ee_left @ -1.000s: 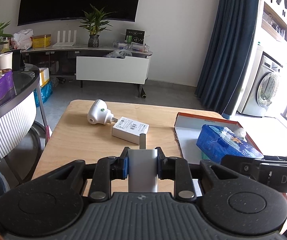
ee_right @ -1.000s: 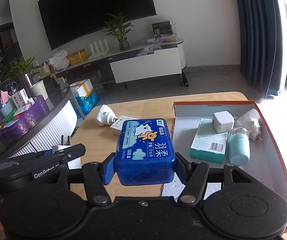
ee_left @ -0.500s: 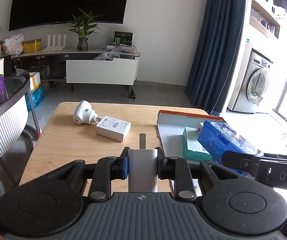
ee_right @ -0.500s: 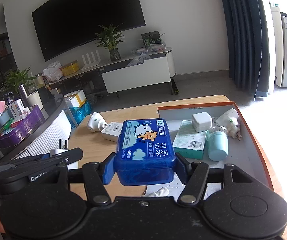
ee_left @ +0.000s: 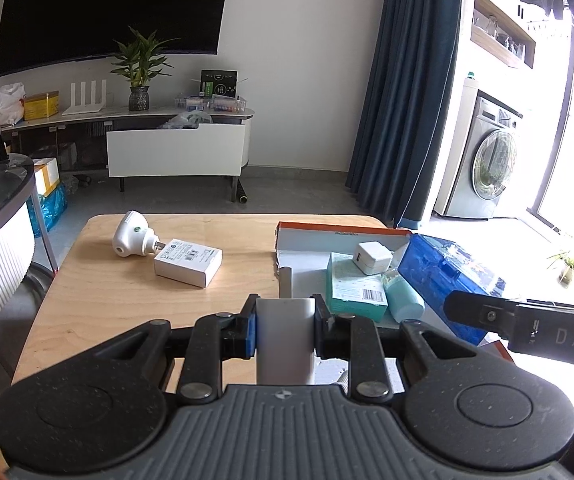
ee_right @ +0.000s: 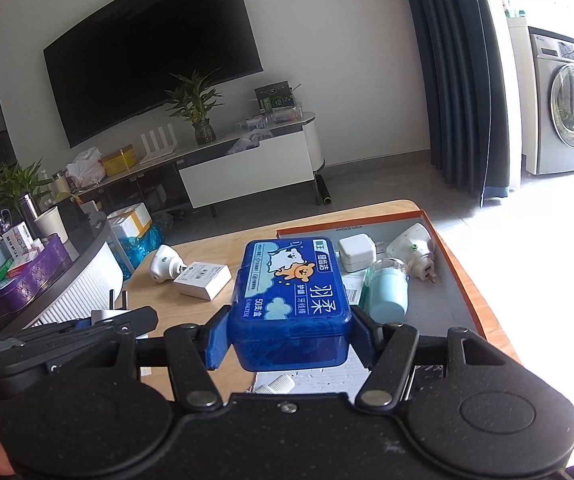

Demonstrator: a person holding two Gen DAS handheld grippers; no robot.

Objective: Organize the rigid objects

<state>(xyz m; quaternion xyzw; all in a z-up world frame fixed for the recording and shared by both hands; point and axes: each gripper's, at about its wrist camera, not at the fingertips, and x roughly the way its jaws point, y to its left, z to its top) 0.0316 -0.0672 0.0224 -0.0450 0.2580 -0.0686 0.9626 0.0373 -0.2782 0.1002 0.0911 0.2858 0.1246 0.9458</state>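
I see the wooden bench [ee_left: 127, 304], pale and smooth with rounded corners, and on its right part the shallow cardboard tray [ee_left: 339, 229] with an orange rim and grey floor. My right gripper [ee_right: 289, 328] has its fingers pinching the blue plastic box [ee_right: 291, 292] by its two long sides; the box is rectangular, glossy, with a cartoon label on the lid, and it hangs above the tray's near left corner. My left gripper [ee_left: 285, 320] has its fingers pressed tight on a white plug adapter [ee_left: 285, 328], a smooth blocky piece with a metal prong pointing forward, held over the bench at the tray's left edge. Inside the tray lie a flat teal carton [ee_left: 351, 280], a pale blue cylinder [ee_right: 387, 292] with a clear cap, a white cube charger [ee_right: 356, 253] resting on the carton, and a rounded white plug device [ee_right: 411, 250]. Out on the bare bench, well apart from both grippers, a flat white box [ee_left: 189, 261] touches another rounded white plug [ee_left: 131, 236].
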